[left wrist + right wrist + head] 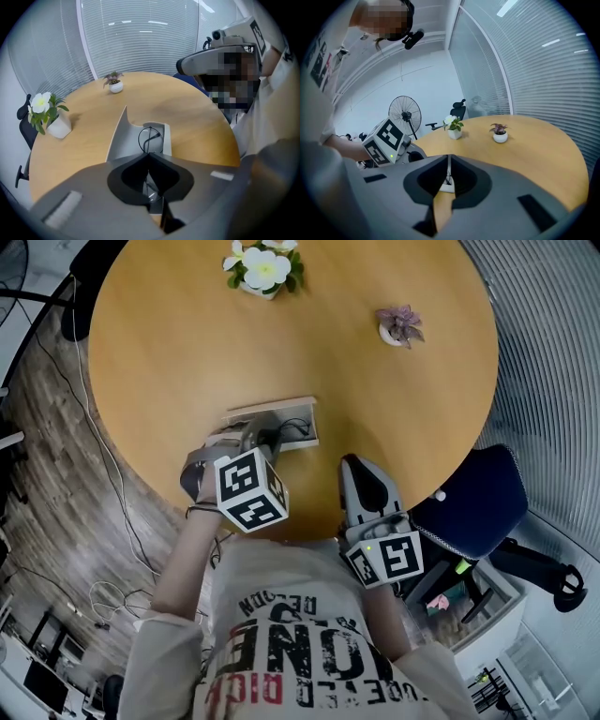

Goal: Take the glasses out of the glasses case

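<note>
An open grey glasses case (pixel 292 414) lies on the round wooden table (pixel 169 352), its lid (pixel 118 139) raised on the left. Thin black-wire glasses (pixel 151 137) rest in the case's tray. My left gripper (pixel 266 440) points steeply down into the case, and its jaws (pixel 149 154) are closed together on the wire frame just below one lens loop. My right gripper (pixel 355 467) hovers apart at the table's near edge, right of the case, shut with nothing between its fingertips (pixel 448 160). The case shows past them in the right gripper view.
A white-flowered plant in a white pot (pixel 263 268) and a small purple plant pot (pixel 397 326) stand at the table's far side. A blue office chair (pixel 480 504) sits close by at the right. A floor fan (pixel 405 115) stands beyond the table; cables (pixel 112 596) lie on the floor.
</note>
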{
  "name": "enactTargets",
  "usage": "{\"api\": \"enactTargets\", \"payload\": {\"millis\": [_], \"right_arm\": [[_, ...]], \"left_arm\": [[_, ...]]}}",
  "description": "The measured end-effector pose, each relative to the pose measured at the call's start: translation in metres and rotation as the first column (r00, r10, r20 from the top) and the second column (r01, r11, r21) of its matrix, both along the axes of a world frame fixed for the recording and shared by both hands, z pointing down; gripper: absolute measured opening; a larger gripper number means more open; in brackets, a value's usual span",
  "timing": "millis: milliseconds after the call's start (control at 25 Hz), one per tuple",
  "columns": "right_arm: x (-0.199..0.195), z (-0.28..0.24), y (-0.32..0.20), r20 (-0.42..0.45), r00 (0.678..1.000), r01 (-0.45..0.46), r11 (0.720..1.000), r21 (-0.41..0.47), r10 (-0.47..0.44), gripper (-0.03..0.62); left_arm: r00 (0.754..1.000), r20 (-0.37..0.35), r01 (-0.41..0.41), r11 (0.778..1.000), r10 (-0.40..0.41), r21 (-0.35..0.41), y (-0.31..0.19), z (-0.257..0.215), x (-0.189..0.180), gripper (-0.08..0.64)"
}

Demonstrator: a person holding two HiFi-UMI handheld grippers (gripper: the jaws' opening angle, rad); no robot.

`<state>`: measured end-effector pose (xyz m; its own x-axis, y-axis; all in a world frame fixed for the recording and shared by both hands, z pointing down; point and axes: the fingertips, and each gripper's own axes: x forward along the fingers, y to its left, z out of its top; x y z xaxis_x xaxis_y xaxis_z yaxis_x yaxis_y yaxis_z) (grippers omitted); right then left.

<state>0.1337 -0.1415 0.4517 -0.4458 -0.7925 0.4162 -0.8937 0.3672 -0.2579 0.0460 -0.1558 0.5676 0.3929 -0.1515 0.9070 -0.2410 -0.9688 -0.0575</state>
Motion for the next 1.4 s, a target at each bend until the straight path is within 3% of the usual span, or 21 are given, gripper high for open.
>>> {"api": "enactTargets", "payload": {"millis": [240,600,1040,1200,1400], "right_arm": [[-0.005,-0.01,0.007,-0.009,1.0,-0.016,1.0,0.02,0.016,0.031],[-0.018,-0.039,0.025,-0.009,0.999,-0.04,0.996,0.083,0.041,0.031],[-0.038,-0.074,0.049,-0.009,0.997,-0.071,0.982,0.174,0.074,0.031],[-0.042,-0.09,0.058,0.005,0.997,-0.074,0.975,0.209,0.074,0.031],[-0.041,-0.12,0.067,0.02,0.998,-0.055,0.961,0.272,0.052,0.031]], "left_arm": [[0.999,-0.036,0.026,0.997,-0.024,0.072,-0.001,-0.027,-0.004,0.017],[0.989,-0.143,0.045,0.992,-0.028,0.12,0.013,-0.072,-0.006,0.015],[0.959,-0.279,0.104,0.974,-0.045,0.2,0.037,-0.129,-0.022,0.015],[0.922,-0.379,0.178,0.955,-0.077,0.239,0.044,-0.162,-0.029,0.015],[0.827,-0.544,0.35,0.888,-0.143,0.297,0.047,-0.209,-0.041,0.017]]}}
